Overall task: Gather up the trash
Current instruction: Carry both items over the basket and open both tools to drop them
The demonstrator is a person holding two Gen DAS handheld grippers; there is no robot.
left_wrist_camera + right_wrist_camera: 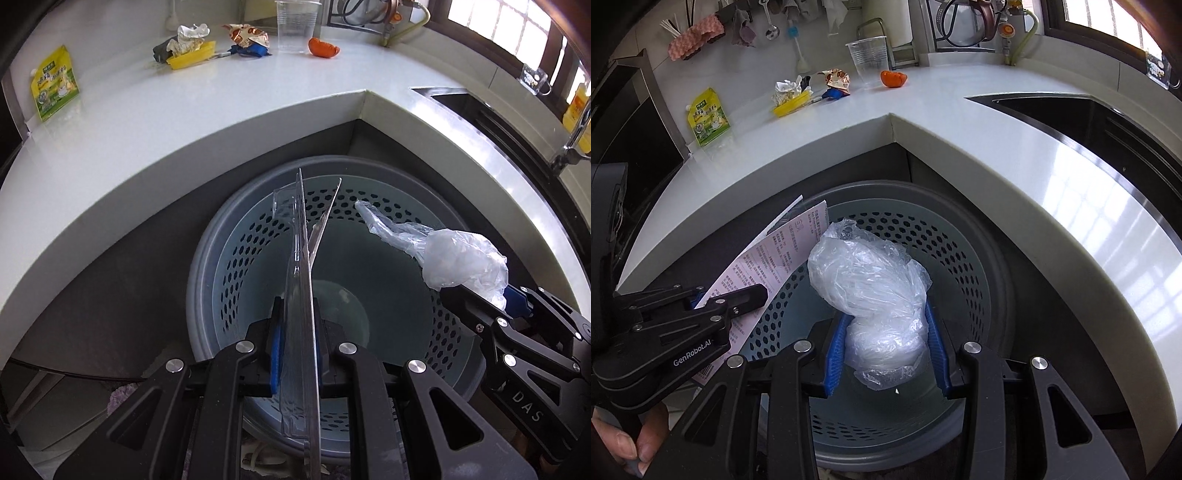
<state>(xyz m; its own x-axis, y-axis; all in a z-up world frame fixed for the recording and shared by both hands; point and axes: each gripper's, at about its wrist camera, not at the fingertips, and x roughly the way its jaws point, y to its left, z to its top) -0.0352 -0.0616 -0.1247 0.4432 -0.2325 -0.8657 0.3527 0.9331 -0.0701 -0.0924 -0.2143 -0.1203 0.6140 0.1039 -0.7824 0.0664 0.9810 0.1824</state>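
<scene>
My left gripper [299, 321] is shut on a flat blister pack [303, 258], a printed card with a clear plastic shell, seen edge-on. It hangs over the grey perforated bin [207, 258] below the counter corner. In the right wrist view the same card [775, 254] shows pinkish print, held by the left gripper [753, 295]. My right gripper [886, 325] is shut on a crumpled clear plastic bag [864, 273] above the bin [997, 266]. From the left wrist view that bag [458, 258] sticks out of the right gripper [491, 299]. The bin's floor looks bare.
On the white counter [147, 122] lie a green sachet [55, 83], a yellow tray with crumpled paper [190, 55], a snack wrapper [247, 37], a clear cup [295, 26] and an orange peel [324, 48]. A sink [1089, 122] is at the right.
</scene>
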